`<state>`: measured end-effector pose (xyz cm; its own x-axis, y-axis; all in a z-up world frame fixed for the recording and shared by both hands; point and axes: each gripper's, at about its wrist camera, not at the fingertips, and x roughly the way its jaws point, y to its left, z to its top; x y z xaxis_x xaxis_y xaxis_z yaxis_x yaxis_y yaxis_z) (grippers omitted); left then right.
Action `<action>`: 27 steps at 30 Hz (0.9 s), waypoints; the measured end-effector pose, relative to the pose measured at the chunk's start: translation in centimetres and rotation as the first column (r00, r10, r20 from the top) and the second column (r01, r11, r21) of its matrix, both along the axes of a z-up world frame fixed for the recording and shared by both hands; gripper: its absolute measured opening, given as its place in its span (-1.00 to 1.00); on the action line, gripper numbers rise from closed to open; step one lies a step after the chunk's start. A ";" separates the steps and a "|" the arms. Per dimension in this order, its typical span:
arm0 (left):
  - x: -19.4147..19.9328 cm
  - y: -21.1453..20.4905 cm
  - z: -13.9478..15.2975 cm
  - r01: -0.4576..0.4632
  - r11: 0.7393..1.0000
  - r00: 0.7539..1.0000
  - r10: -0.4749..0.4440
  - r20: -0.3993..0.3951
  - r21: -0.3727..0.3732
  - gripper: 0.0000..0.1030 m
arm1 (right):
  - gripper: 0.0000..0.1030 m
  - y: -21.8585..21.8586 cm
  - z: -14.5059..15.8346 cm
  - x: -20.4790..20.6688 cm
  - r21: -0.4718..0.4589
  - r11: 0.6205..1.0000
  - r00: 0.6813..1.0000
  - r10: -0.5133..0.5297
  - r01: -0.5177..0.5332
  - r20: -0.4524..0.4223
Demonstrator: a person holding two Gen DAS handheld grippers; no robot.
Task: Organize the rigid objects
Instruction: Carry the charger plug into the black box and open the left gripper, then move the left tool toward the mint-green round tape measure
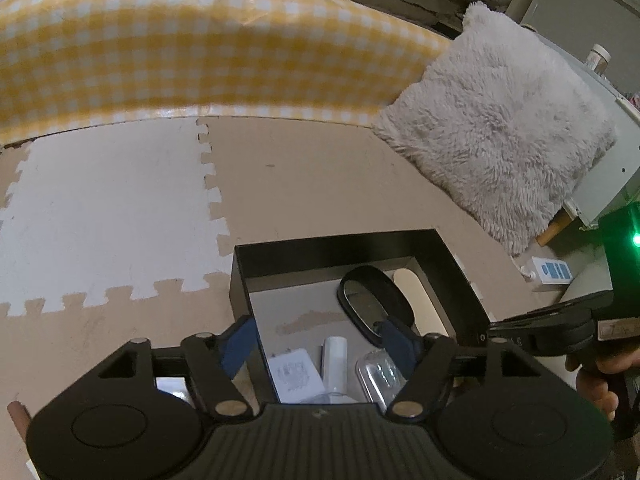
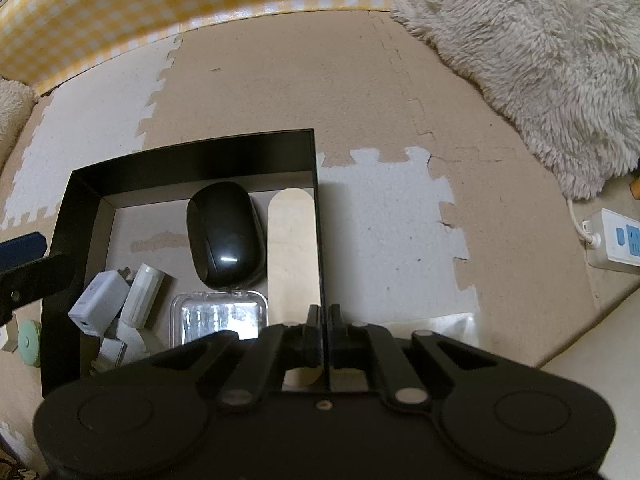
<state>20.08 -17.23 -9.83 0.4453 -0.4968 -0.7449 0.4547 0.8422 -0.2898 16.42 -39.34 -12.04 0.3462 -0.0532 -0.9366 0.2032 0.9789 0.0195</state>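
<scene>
Sorting small hard items into a black box (image 2: 192, 160) on our foam floor mat.
We pinch the box's right wall with the right gripper (image 2: 325, 334), its jaws clamped tight on the thin edge, while our left gripper (image 1: 318, 340) hangs above the box with its jaws spread and nothing between them. Inside lie a black mouse (image 2: 226, 236), a pale wooden stick (image 2: 290, 236) along the right wall, a clear plastic case (image 2: 220, 314), a white charger (image 2: 96, 304) and a white tube (image 2: 143, 296) (all loosely packed). Around us: puzzle-edged mat (image 2: 360, 80), a yellow checked barrier (image 1: 192, 44), a shaggy cushion (image 1: 500, 128), a power strip (image 2: 618, 242).
</scene>
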 end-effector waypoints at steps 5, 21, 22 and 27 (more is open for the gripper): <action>-0.5 0.2 0.2 0.002 1.000 1.000 -0.002 -0.006 0.023 0.62 | -0.94 0.0 0.0 0.0 0.000 1.000 1.000 0.000 0.000 0.000; -0.2 0.5 -3.7 0.028 0.972 0.999 -0.018 -0.049 0.232 0.77 | -0.94 0.0 0.0 -0.1 -0.004 1.000 1.000 0.002 -0.002 -0.001; -0.1 0.4 -4.1 0.027 0.968 0.999 -0.016 -0.045 0.250 0.77 | -0.94 0.0 0.0 -0.1 -0.005 1.000 1.000 0.003 -0.003 -0.001; 0.7 0.2 -5.2 -0.022 0.947 1.000 0.022 0.004 0.319 0.77 | -0.93 0.0 0.1 -0.1 -0.007 1.000 1.000 0.004 -0.004 -0.001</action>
